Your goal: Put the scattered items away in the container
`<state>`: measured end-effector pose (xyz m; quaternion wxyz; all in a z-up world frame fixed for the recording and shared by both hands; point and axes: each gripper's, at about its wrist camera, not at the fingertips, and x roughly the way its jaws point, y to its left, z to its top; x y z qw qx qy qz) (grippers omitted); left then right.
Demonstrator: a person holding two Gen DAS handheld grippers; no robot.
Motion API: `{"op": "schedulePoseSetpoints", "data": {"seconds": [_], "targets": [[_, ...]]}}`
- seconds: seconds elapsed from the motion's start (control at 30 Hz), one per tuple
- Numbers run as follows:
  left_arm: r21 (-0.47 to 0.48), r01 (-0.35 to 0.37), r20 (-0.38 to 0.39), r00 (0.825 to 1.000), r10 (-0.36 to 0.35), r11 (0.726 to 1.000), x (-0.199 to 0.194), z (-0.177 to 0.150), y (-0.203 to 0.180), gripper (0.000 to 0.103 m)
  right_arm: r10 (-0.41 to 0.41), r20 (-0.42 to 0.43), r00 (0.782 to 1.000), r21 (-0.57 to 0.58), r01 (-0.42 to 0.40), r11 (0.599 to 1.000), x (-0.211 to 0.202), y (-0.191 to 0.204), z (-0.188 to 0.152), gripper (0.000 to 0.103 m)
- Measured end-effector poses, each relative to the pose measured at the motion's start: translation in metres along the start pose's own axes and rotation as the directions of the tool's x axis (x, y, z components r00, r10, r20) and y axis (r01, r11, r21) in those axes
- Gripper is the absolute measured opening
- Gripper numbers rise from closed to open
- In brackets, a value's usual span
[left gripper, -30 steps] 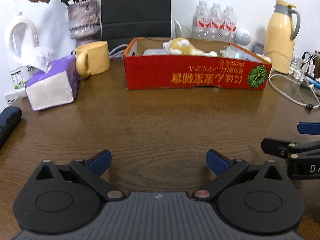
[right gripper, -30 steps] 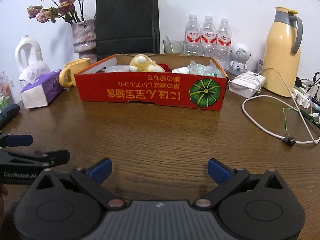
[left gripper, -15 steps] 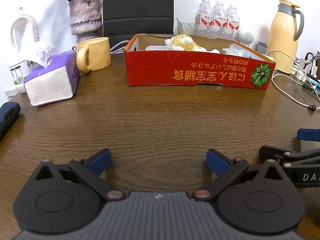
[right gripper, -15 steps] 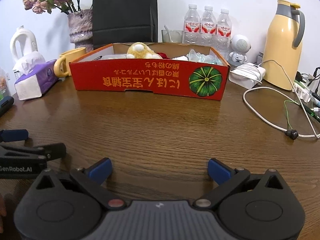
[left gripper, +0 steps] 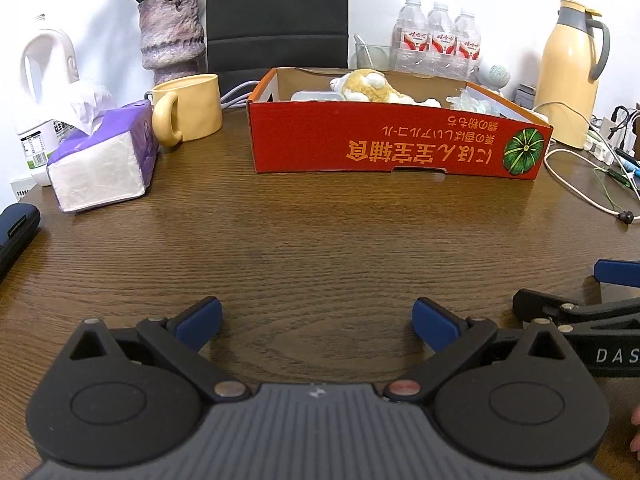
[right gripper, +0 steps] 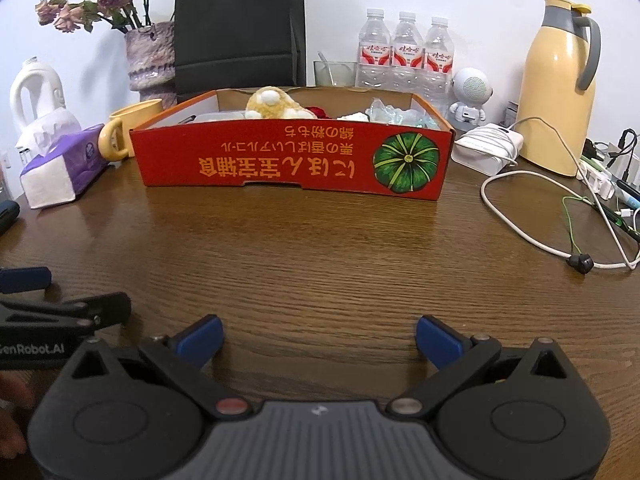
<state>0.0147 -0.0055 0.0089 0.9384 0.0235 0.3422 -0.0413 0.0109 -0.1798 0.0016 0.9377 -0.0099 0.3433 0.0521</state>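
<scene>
A red cardboard box (left gripper: 396,152) (right gripper: 292,160) with a green pumpkin print stands on the far half of the wooden table. Inside it lie a tan plush toy (left gripper: 366,86) (right gripper: 270,104), a clear plastic wrapper (right gripper: 394,116) and a flat clear lid (left gripper: 316,96). My left gripper (left gripper: 316,320) hovers low over bare wood well short of the box, open and empty. My right gripper (right gripper: 318,338) does the same beside it, open and empty. Each gripper shows at the edge of the other's view.
Left of the box stand a yellow mug (left gripper: 188,108), a purple tissue pack (left gripper: 104,160), a white jug (left gripper: 44,84) and a flower vase (left gripper: 172,36). Right of it are a yellow thermos (right gripper: 560,100), a white charger with cable (right gripper: 488,146), water bottles (right gripper: 406,52) and a small robot toy (right gripper: 470,96).
Both grippers have drawn back slightly and tilted, so the box sits a little lower and farther in view. Their jaws stay open and empty.
</scene>
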Motion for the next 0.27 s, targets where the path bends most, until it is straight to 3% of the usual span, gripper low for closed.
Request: {"op": "schedulePoseSetpoints", "data": {"seconds": [0.27], "targets": [[0.0,0.0,0.0,1.0,0.0,1.0,-0.0001,0.0003,-0.0006,0.103,0.001,0.0,1.0,-0.002,-0.001,1.0,-0.0001,-0.0002,0.0,0.103]]}}
